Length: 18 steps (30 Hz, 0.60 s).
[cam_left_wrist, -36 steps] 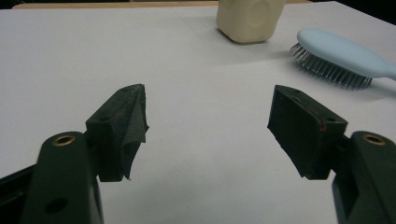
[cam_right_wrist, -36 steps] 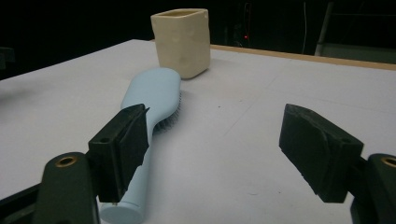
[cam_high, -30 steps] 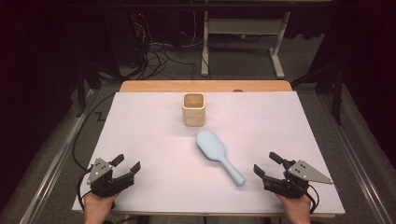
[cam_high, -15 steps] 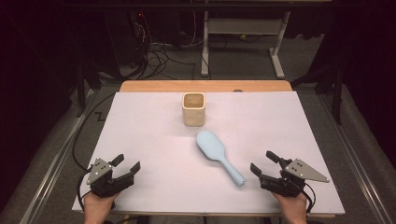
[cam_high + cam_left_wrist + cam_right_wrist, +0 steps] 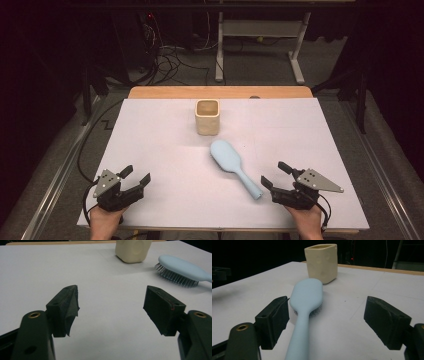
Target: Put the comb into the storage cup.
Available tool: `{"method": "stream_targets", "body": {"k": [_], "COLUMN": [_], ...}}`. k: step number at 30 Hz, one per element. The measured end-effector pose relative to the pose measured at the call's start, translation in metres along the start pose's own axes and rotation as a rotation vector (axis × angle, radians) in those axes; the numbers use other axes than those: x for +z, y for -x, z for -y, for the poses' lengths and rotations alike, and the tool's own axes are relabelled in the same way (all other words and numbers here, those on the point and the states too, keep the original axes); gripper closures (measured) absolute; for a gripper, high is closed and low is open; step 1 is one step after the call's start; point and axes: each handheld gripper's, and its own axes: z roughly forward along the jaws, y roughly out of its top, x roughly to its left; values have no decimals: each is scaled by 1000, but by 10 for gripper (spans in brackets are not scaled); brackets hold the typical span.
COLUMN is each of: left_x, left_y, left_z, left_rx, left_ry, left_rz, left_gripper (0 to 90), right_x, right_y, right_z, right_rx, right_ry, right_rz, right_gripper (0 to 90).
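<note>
A light blue hairbrush (image 5: 226, 155) lies bristles down on the white table cover, its handle pointing toward my right gripper (image 5: 274, 173). That gripper is open and its jaws have just been opening. In the right gripper view (image 5: 327, 301) the brush handle (image 5: 299, 340) runs in between the jaws, close to the left one, and no pad presses on it. A cream square cup (image 5: 207, 116) stands upright behind the brush (image 5: 308, 293). My left gripper (image 5: 136, 174) rests open at the front left with nothing between its jaws (image 5: 112, 291). From there the brush (image 5: 185, 270) and the cup (image 5: 133, 250) lie far ahead to the right.
The white cover (image 5: 160, 135) spans the table, with a bare wooden strip (image 5: 220, 92) along the far edge. Cables (image 5: 165, 55) and a desk frame (image 5: 260, 35) lie on the floor beyond. Metal rails (image 5: 60, 170) run along both sides.
The right gripper's jaws stand slightly wider and it has edged a little toward the brush handle. The left gripper, brush and cup have not moved.
</note>
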Motion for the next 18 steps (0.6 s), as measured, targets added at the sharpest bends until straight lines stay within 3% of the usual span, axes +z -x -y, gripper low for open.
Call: {"method": "stream_targets", "body": {"k": [12,18], "left_x": [0,0], "left_y": [0,0], "left_z": [0,0], "left_rx": [0,0], "left_ry": [0,1], "left_rz": [2,2], "left_gripper": [286,286], "right_x": [18,25], "right_y": [-16,-22], "right_z": [-1,-2], "right_rx": [-23,-8], "right_ry": [-16,-17], "right_rz": [-54,-84], "right_gripper": [207,207]}}
